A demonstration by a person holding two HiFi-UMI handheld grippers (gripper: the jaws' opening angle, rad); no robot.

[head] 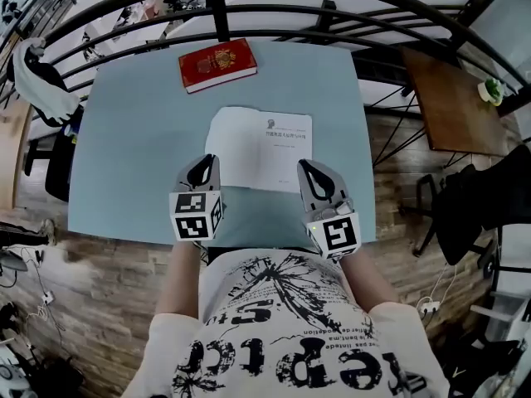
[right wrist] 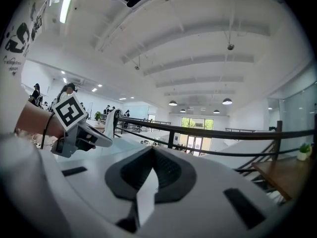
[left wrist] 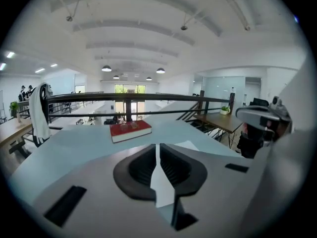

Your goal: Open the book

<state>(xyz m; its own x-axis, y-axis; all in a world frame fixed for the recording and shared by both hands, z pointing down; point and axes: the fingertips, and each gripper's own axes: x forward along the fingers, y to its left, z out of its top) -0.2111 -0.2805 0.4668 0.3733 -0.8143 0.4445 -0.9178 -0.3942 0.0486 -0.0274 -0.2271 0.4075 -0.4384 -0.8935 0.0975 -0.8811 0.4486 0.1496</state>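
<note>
A closed red book [head: 217,64] [left wrist: 131,130] lies at the far side of the light blue table [head: 133,139]. A white printed sheet [head: 261,149] lies in the middle of the table, nearer to me. My left gripper [head: 205,162] [left wrist: 157,147] hovers over the sheet's near left corner, well short of the book. Its jaws are shut with nothing between them. My right gripper [head: 309,166] [right wrist: 152,150] hangs over the sheet's near right corner, jaws shut and holding nothing. The left gripper [right wrist: 74,128] also shows in the right gripper view.
A black curved railing [head: 249,11] runs along the table's far edge. A white cloth [head: 33,73] hangs on it at the left. A brown wooden table [head: 452,98] with a small plant stands to the right, and a black chair [head: 481,201] beyond the table's right side.
</note>
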